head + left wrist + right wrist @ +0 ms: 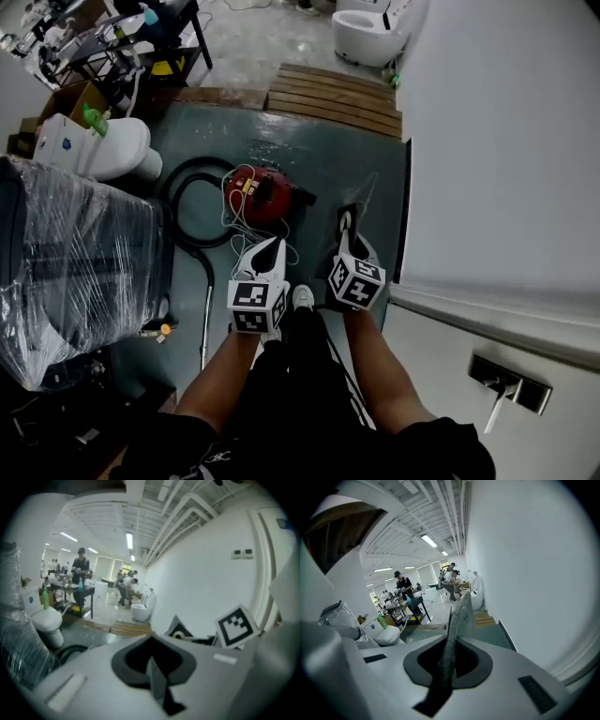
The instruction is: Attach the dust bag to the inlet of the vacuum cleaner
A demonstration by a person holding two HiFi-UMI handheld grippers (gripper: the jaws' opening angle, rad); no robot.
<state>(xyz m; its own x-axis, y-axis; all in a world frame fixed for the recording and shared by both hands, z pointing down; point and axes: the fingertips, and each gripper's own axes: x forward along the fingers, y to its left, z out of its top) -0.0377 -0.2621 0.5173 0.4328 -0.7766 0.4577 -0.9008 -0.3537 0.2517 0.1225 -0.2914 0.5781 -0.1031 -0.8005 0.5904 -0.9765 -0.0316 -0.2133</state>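
Note:
The red vacuum cleaner [258, 195] stands on the dark floor, with its black hose [187, 202] looped to its left. My right gripper [345, 223] [449, 653] is shut on the dark grey dust bag [352, 208] [458, 616], which stands edge-on out of the jaws, right of the vacuum. From the left gripper view the dust bag [180, 631] shows a round opening beside the right gripper's marker cube [236, 625]. My left gripper [274, 244] [152, 660] hangs just in front of the vacuum, shut with nothing in it.
A white toilet [108, 148] and a plastic-wrapped bulky object [70, 267] fill the left. A wooden pallet [333, 94] lies beyond the vacuum. A white wall panel [497, 141] runs along the right. A metal wand [206, 323] lies on the floor. People work far off.

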